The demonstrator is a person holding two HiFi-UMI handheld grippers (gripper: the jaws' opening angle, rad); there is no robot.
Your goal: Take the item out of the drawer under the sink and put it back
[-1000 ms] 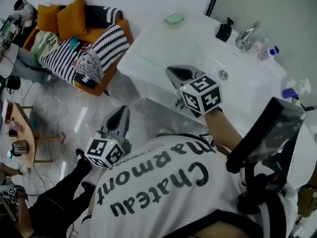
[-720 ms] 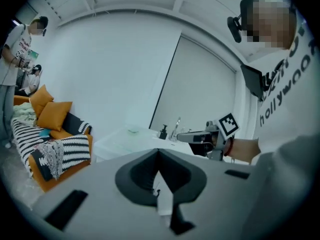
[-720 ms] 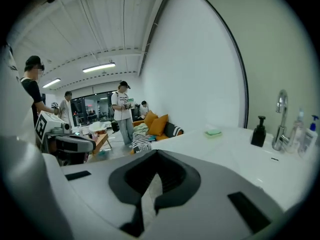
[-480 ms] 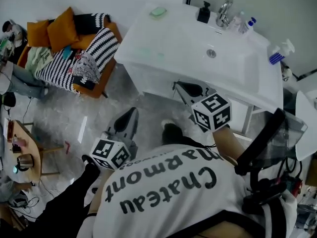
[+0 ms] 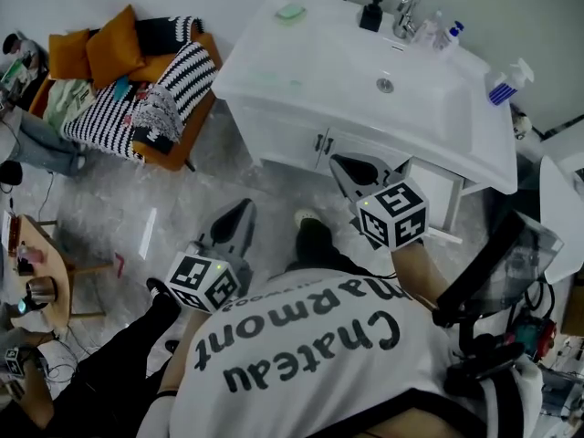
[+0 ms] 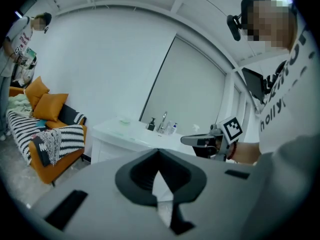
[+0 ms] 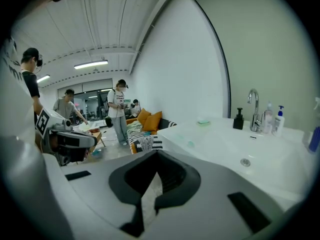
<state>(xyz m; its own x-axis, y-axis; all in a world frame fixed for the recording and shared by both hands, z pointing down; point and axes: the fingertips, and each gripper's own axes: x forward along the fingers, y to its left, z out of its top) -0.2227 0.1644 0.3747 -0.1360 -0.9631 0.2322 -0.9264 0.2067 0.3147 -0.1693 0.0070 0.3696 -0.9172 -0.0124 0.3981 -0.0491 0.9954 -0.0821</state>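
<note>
Grey marbled floor runs up to the white sink unit ahead of me. I see the right gripper with its jaws pressed together and nothing between them. Its tips are just short of the drawer front under the basin, near the paired handles, not touching. The left gripper is likewise closed and empty, held over the floor, well apart from the unit. That drawer front sits shut, so the item inside is hidden from me; I cannot tell which way it points or how its long axis runs.

Two grippers, one sink, one sofa (two orange cushions).
</note>
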